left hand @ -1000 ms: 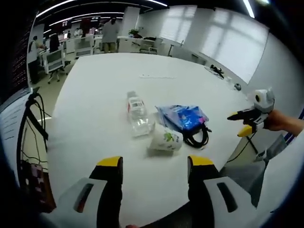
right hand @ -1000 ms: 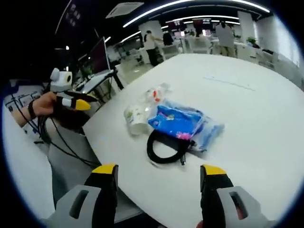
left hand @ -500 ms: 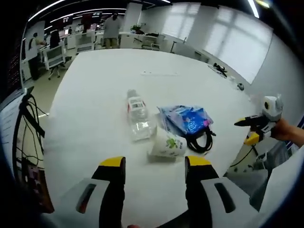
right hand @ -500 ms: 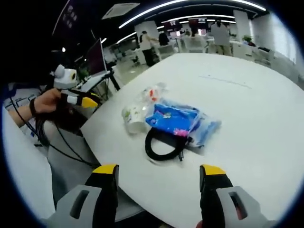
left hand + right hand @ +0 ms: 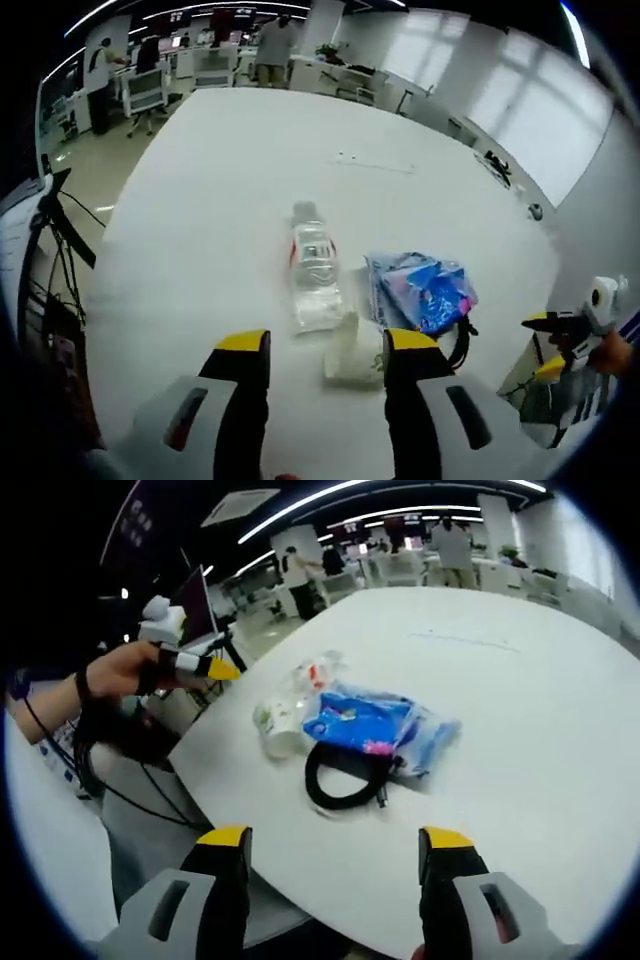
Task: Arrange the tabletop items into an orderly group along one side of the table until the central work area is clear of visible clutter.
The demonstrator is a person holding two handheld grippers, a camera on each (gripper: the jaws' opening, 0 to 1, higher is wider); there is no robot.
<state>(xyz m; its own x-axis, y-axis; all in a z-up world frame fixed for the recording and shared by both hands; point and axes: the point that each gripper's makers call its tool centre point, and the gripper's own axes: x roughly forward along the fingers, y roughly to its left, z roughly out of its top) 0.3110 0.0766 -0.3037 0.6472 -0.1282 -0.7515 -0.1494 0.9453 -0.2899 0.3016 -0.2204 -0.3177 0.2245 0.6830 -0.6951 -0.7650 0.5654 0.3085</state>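
Both grippers empty, jaws spread, over cluttered white table (image 5: 200, 180).

Left gripper (image 5: 325, 345) hangs released just before paper cup (image 5: 352, 352), which lies on its side; clear bottle (image 5: 314, 270) on its side just beyond, touching cup; blue packet (image 5: 425, 292) to the right, over black cable coil (image 5: 458, 340). Right gripper (image 5: 335, 842) likewise unclenched, near table edge; coil (image 5: 345, 778) nearest, packet (image 5: 375, 725) behind, cup (image 5: 275, 725) and bottle (image 5: 310, 675) at left. Office desks, people far back.
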